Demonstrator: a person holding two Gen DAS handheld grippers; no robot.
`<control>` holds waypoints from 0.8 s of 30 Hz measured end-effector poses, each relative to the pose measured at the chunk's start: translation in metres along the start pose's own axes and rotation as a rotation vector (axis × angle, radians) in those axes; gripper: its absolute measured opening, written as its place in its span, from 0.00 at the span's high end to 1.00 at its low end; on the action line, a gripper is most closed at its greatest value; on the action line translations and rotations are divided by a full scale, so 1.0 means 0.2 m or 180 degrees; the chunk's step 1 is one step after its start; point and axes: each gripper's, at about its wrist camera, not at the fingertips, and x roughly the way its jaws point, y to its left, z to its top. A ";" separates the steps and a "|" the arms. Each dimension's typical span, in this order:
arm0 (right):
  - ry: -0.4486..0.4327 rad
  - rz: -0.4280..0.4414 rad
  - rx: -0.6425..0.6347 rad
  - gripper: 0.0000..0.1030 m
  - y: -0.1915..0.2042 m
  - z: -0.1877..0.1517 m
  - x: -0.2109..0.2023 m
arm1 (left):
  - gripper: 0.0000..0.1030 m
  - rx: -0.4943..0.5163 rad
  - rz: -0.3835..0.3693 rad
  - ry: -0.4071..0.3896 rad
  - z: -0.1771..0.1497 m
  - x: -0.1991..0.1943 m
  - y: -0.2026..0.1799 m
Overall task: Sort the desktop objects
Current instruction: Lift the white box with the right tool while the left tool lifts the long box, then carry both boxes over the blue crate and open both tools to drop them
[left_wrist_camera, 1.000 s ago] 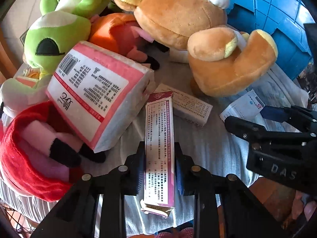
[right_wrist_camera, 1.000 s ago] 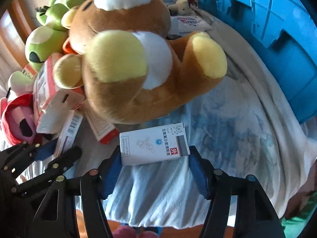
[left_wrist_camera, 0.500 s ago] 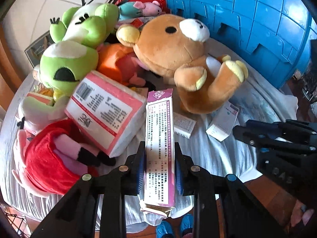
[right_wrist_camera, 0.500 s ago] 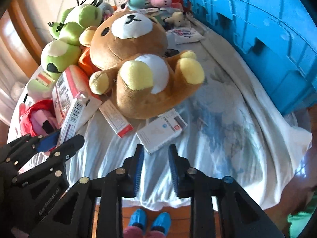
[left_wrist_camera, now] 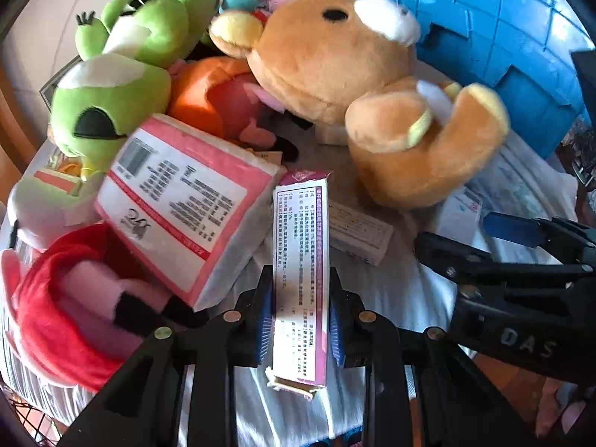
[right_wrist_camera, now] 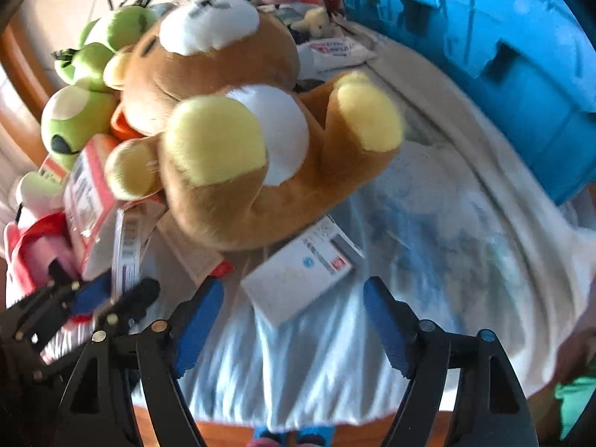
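Right gripper [right_wrist_camera: 294, 320] reopened, nothing pinched | left gripper [left_wrist_camera: 300, 313] pinching pink box [left_wrist_camera: 301, 279] | brown bear [right_wrist_camera: 238, 149] overhangs white box [right_wrist_camera: 301, 272]

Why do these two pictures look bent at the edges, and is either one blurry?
Both views are fisheye, so the blue crate bows and the corners go dark. Left wrist view: the narrow pink-edged box is sharp. Right wrist view: the brown teddy bear and white box smear with motion blur.

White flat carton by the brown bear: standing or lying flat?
Lying flat: the white flat carton rests broad face up on the pale cloth, beside the brown plush bear.
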 end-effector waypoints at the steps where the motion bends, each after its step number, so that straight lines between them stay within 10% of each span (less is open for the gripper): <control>1: 0.0013 -0.0002 -0.0024 0.32 0.01 0.00 0.03 | 0.76 -0.0001 0.0002 -0.0006 0.00 0.01 0.00; 8: 0.0071 -0.0104 0.0018 0.66 -0.01 -0.05 -0.03 | 0.76 -0.0062 -0.0088 0.0017 -0.02 -0.02 0.00; 24: -0.0442 0.0016 -0.0166 0.68 0.12 0.06 -0.40 | 0.76 0.0045 -0.0089 -0.0651 0.19 -0.49 -0.11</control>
